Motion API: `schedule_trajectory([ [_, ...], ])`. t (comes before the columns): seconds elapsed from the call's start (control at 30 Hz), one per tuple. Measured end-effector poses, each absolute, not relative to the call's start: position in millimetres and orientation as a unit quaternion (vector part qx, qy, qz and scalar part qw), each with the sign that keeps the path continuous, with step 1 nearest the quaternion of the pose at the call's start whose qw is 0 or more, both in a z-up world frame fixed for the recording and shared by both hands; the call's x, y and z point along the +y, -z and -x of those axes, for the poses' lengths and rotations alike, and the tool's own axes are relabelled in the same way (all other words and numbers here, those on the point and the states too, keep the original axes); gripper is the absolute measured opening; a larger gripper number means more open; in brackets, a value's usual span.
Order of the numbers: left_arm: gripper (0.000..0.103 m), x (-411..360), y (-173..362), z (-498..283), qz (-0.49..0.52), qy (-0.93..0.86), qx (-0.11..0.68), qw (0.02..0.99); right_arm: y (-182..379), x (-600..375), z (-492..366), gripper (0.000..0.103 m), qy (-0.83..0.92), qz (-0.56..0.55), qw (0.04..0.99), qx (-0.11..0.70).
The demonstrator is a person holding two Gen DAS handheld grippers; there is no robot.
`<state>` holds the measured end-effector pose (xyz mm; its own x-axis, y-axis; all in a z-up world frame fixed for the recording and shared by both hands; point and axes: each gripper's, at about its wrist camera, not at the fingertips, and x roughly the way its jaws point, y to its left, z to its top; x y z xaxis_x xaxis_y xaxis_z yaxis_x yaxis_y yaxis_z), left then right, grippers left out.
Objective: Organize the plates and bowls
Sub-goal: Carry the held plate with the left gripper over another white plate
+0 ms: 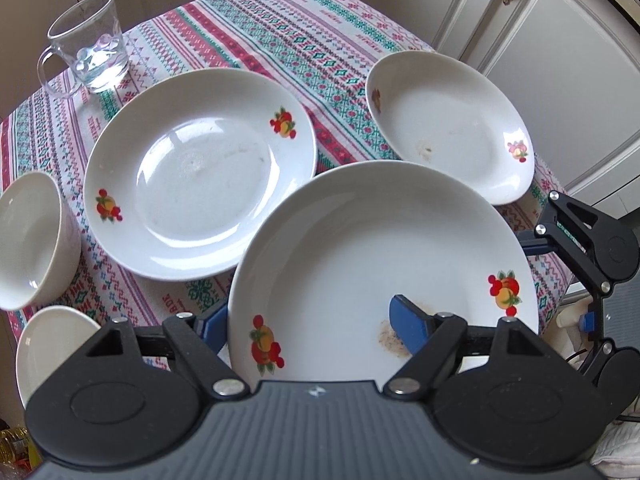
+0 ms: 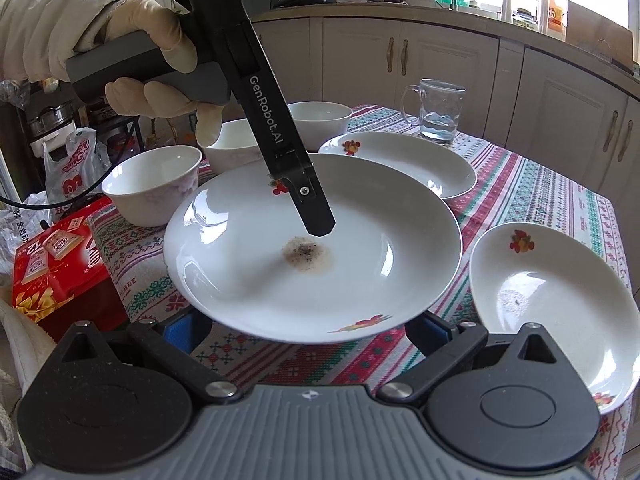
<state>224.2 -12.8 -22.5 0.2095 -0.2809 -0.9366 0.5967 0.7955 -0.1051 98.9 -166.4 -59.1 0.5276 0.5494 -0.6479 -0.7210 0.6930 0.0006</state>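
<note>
A: Ribbed grey housing up front, black pivot arms either side. Left gripper (image 1: 312, 320), what's it doing?

B: Pinching the stained plate (image 1: 380, 248). One blue pad sits inside the well, the other is tucked outside the wall at 8 o'clock. The plate is off the cloth, tilted toward the cam.

A: Plate details?

B: Round, glossy white ceramic w/ fruit decals on the rim. There's a brown speckled smear (image 2: 306, 256) in the well, right by the inner pad.

A: Right gripper (image 2: 308, 328)?

B: Jaws spread wide, blue fingers poking under the plate's near rim at 6. The tips are hidden, so can't tell if they touch it.

A: Rest of the table?

B: From the left cam, a second plate (image 1: 200, 172) lies flat at 10 o'clock, same decals, faint scuffs. A deeper dish (image 1: 452, 128) is at 1, w/ crumbs inside. There's a plain white bowl (image 1: 32, 240) at 9 and another bowl (image 1: 52, 344) at 8. A clear glass mug (image 1: 88, 44) w/ a handle is at 11, a bit of water in it.

A: Surface?

B: Woven tablecloth (image 1: 280, 40), red/green/white cross-stitch bands. Cream panelled cabinets (image 1: 560, 80) are behind it.

A: Person?

B: A gloved hand (image 2: 132, 40), pale knit fabric, is wrapped round the left grip handle at 10 in the right cam.
</note>
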Motion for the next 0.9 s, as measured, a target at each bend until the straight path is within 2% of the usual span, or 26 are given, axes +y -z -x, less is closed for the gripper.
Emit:
schedule_trajectory([
  [0.9, 0.08, -111, 4, -282, -0.181, 0.331, 0.54, 0.752, 39, -242, -133, 0.103, -0.313, 0.122, 0.892, 0.303],
])
